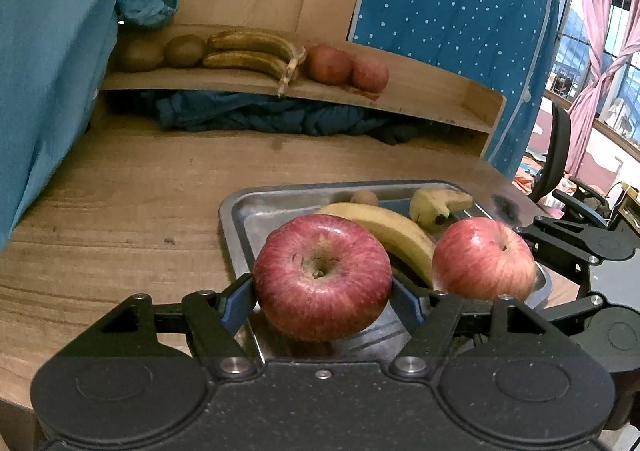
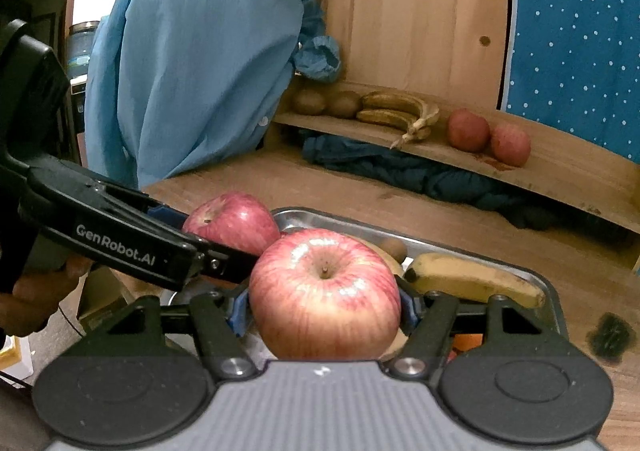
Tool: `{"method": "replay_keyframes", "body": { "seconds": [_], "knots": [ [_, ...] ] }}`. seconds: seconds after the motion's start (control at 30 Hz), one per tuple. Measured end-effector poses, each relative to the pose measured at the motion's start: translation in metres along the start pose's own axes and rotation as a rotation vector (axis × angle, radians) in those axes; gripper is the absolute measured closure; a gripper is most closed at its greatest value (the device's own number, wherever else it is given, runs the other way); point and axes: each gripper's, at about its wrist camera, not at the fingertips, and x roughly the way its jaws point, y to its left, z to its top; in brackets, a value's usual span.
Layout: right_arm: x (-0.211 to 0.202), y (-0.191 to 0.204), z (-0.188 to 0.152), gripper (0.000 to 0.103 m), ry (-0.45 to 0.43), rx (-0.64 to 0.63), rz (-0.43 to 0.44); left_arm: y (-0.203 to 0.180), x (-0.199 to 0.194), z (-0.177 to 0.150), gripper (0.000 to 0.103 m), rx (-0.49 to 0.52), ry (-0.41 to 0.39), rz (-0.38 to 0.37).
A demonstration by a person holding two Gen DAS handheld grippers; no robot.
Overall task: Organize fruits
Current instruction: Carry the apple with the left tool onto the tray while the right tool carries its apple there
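Red and deep in tone, one apple [image 1: 322, 277] is clamped between the blue pads of the left gripper [image 1: 323, 301], stem hollow turned up, above the near left corner of the metal tray [image 1: 232, 207]. To its right a paler, streaked apple [image 2: 324, 293] is gripped in the same way by the right gripper [image 2: 325, 309], over the tray's near edge. Behind both fruits a yellow banana [image 1: 384, 229], a shorter banana [image 1: 438, 205] and a small kiwi [image 1: 364, 197] are seen lying in the tray. On the far wooden shelf [image 1: 420, 107] two kiwis [image 1: 186, 50], two browned bananas [image 1: 252, 51] and two more apples [image 1: 328, 63] are lined up from left to right. At the left a blue garment [image 2: 192, 51] is seen.
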Motion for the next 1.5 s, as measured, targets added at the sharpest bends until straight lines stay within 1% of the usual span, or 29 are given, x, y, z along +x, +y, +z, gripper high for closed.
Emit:
{"method": "replay_keyframes", "body": {
  "seconds": [0.17, 0.43, 0.67, 1.03, 1.33, 1.5],
  "knots": [
    [0.005, -0.002, -0.003, 0.031, 0.010, 0.009, 0.001, 0.001, 0.005, -0.003, 0.029, -0.006, 0.016, 0.008],
    [0.016, -0.003, -0.008, 0.031, 0.029, 0.013, 0.008, 0.002, 0.009, -0.002, 0.029, 0.006, 0.012, 0.028],
    [0.019, 0.000, -0.013, 0.032, 0.006, -0.029, 0.000, 0.001, 0.012, -0.001, 0.029, 0.024, 0.010, 0.036],
    [0.033, 0.004, -0.015, 0.033, -0.024, -0.100, -0.055, 0.001, 0.022, 0.005, 0.029, 0.030, 0.003, 0.042],
    [0.050, 0.000, -0.010, 0.033, -0.039, -0.092, -0.104, 0.007, 0.034, 0.015, 0.029, 0.022, -0.008, 0.043],
    [0.053, -0.002, -0.009, 0.033, -0.041, -0.089, -0.109, 0.007, 0.037, 0.018, 0.029, 0.022, -0.008, 0.046]
  ]
}}
